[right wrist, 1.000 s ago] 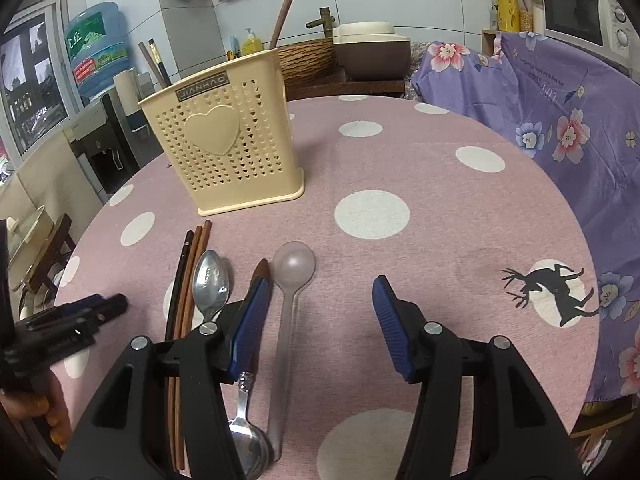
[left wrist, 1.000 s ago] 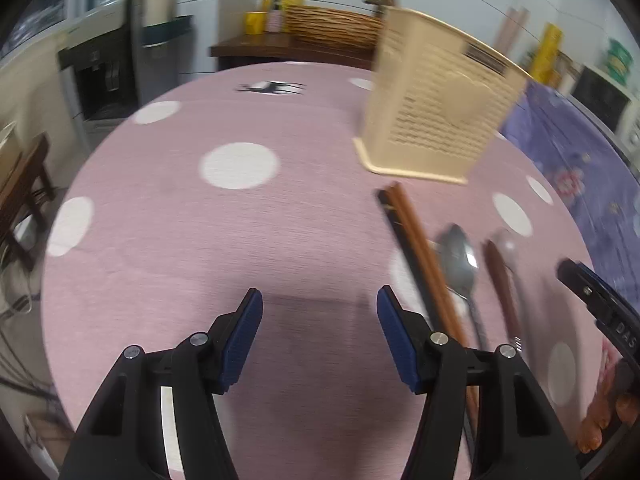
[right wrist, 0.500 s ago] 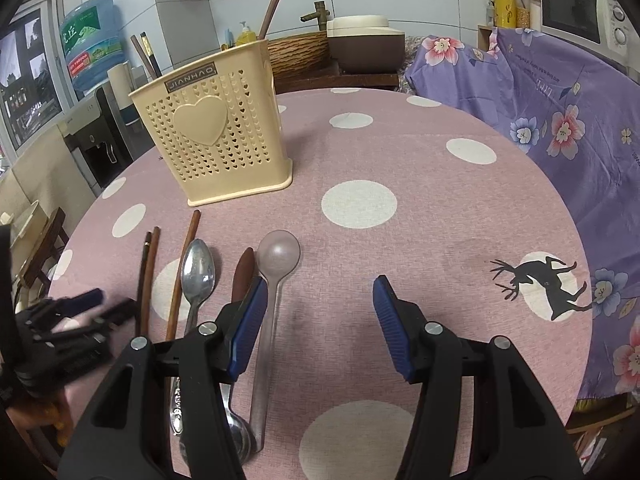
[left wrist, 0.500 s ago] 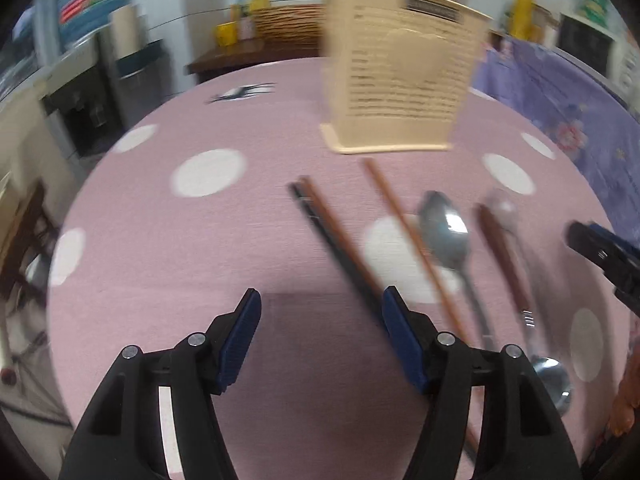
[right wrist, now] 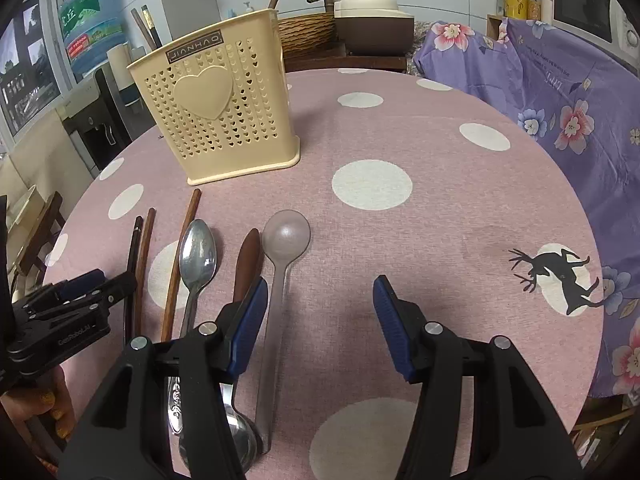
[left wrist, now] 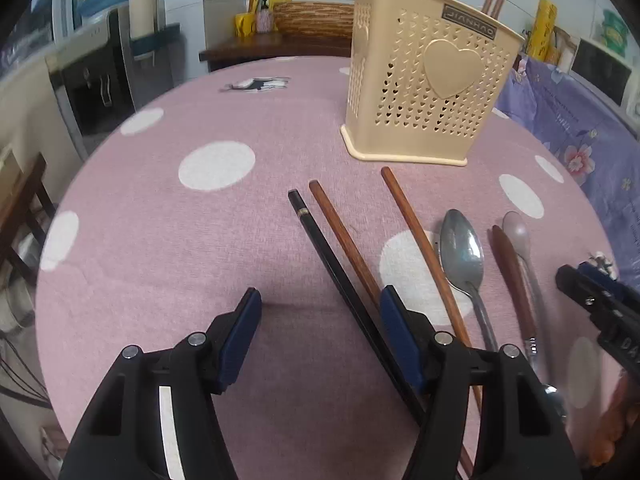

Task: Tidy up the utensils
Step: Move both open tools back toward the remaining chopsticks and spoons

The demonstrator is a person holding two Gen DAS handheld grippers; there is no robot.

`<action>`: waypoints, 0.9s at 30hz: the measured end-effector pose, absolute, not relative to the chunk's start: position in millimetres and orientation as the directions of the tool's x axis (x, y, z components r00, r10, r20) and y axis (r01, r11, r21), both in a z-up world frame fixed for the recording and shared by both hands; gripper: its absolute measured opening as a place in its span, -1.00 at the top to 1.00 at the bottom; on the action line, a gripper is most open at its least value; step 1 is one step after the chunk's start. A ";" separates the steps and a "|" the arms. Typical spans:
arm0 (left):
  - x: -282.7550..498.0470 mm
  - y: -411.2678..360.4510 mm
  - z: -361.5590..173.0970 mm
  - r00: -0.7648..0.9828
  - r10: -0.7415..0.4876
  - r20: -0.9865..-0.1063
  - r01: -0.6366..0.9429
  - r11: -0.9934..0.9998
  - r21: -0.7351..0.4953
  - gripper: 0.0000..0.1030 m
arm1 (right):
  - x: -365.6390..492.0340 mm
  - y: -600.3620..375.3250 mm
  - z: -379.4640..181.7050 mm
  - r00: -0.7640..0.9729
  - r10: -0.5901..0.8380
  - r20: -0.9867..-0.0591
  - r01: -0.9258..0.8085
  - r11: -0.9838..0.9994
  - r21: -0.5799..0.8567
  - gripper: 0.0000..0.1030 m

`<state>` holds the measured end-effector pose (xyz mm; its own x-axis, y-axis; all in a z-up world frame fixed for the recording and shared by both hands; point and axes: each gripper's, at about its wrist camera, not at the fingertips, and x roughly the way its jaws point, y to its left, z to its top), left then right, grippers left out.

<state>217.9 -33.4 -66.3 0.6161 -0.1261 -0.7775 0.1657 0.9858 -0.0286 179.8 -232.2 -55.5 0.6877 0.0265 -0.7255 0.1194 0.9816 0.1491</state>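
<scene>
Left gripper [left wrist: 320,316]: jaws stand apart, nothing between the pads, bare pink cloth of the desk [left wrist: 160,240] under the gap. Black chopstick [left wrist: 332,264] runs from ahead of the gap back under the right-side jaw. First brown chopstick [left wrist: 344,240] lies just beside it on its right, the two nearly touching near the jaw tip. Second brown chopstick [left wrist: 420,248] lies further right, outside the jaws, its far end close to the base of the cream utensil holder [left wrist: 424,92]. The holder stands upright ahead and to the right of the jaws; chopstick ends stick out of its top. Right of the second chopstick: steel spoon [left wrist: 460,248], then a brown-handled utensil [left wrist: 512,272], then a translucent spoon [left wrist: 518,232], all outside the jaws.

Right gripper [right wrist: 318,300]: jaws likewise apart, holding nothing; only cloth between them. The left gripper shows at the far left edge, low over the near ends of the black and first brown chopsticks; contact cannot be told. Steel spoon lies left of the left-side jaw, bowl pointing away. The brown-handled utensil passes under that jaw. The translucent spoon lies just inside the left-side jaw, handle alongside the pad, bowl ahead of the jaw tip; not gripped. The holder stands ahead and left of the jaws, heart panel facing the camera. A deer print [right wrist: 560,276] sits on the cloth right of the right-side jaw.
</scene>
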 end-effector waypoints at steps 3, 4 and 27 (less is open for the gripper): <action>215.9 -25.4 -66.2 0.610 -0.110 -0.785 0.160 0.987 -0.014 -0.17 | 178.8 -231.7 -54.4 0.688 0.017 -0.726 0.112 0.985 0.129 -0.08; 215.4 -20.2 -65.7 0.607 -0.113 -0.787 0.153 0.988 -0.024 -0.17 | 179.5 -232.1 -54.3 0.687 0.017 -0.727 0.111 0.986 0.128 -0.08; 216.4 6.7 -58.4 0.622 -0.137 -0.771 0.087 0.991 -0.107 -0.15 | 219.0 -210.2 -73.8 0.622 -0.028 -0.783 0.076 0.997 0.025 -0.07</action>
<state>216.4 6.7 -58.4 0.6220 -0.1373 -0.7709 0.0866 0.9905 -0.1066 219.0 -210.2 -73.8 0.6218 -0.0281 -0.7826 0.0764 0.9968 0.0249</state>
